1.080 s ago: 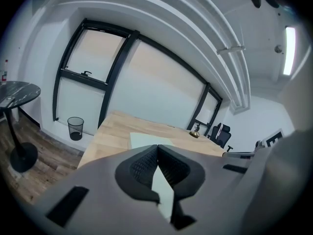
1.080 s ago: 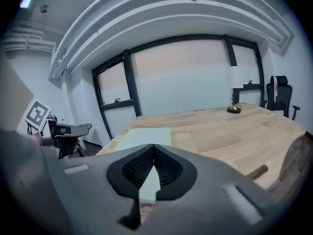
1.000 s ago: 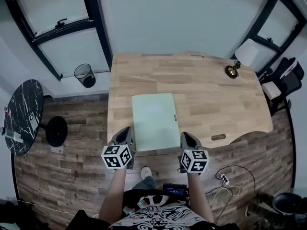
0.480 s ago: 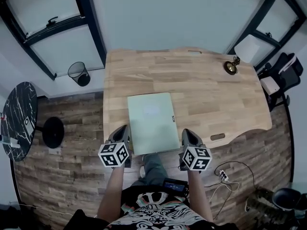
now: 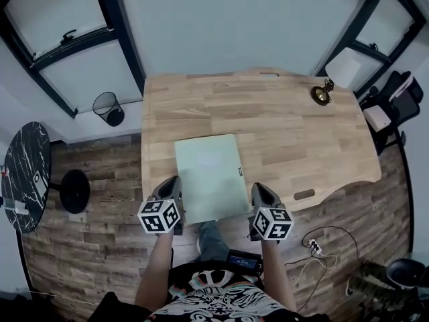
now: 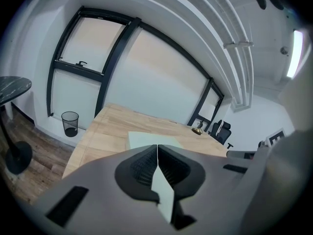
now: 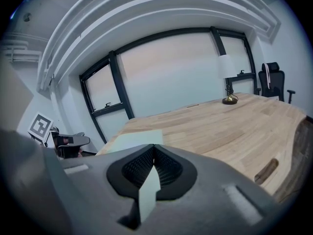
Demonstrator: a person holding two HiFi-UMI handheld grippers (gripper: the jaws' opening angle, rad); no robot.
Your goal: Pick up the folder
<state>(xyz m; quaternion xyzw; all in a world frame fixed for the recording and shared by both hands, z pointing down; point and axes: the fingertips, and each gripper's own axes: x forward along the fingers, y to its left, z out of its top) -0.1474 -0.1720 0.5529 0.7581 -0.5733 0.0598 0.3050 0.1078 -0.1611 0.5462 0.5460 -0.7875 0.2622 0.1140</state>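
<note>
Two-sided setup: left tongs [image 5: 173, 181], right tongs [image 5: 259, 188] closed empty beside folder [image 5: 211, 173]; judged light, thin, bendy; best pinched at near edge overhanging tabletop [image 5: 288, 133]

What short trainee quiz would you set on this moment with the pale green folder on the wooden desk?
1. True or false: the flat pale green folder lies on the light wooden desk.
2. What stands at the desk's far right corner? A brass-based lamp; B mug; C laptop.
3. Fill in: the left gripper and right gripper both have jaws ____.
Key: 1 true; 2 A; 3 shut.
</note>
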